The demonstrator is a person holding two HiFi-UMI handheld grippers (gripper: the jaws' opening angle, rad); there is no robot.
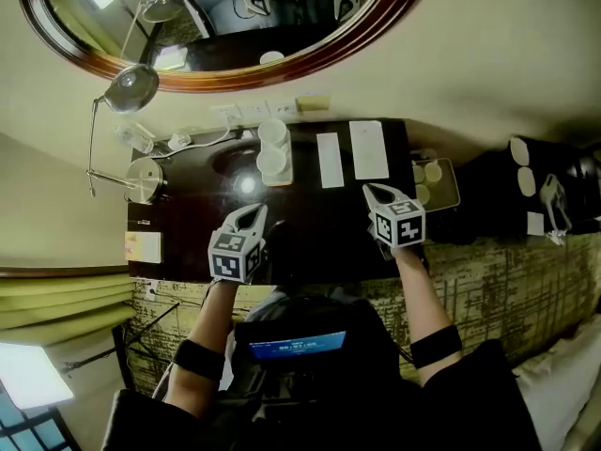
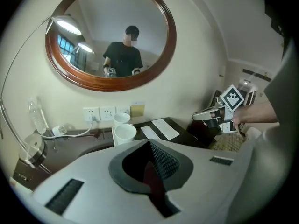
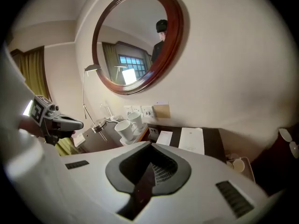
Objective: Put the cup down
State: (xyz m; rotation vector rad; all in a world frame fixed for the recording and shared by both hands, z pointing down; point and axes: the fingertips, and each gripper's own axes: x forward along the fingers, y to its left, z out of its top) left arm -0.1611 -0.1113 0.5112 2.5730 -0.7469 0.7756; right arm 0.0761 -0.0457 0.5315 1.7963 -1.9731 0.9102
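At the back edge of the dark desk, a white tray carries two upright white cups; neither gripper holds one. They look like glazed ceramic: stiff, light, slippery, easily chipped, and best pinched across the rim. Above the desk hangs a round mirror. A lamp stands at the desk's left end and white cards lie mid-desk, none obstructing. The left gripper and right gripper hover over the desk's front, jaws pressed together, empty.
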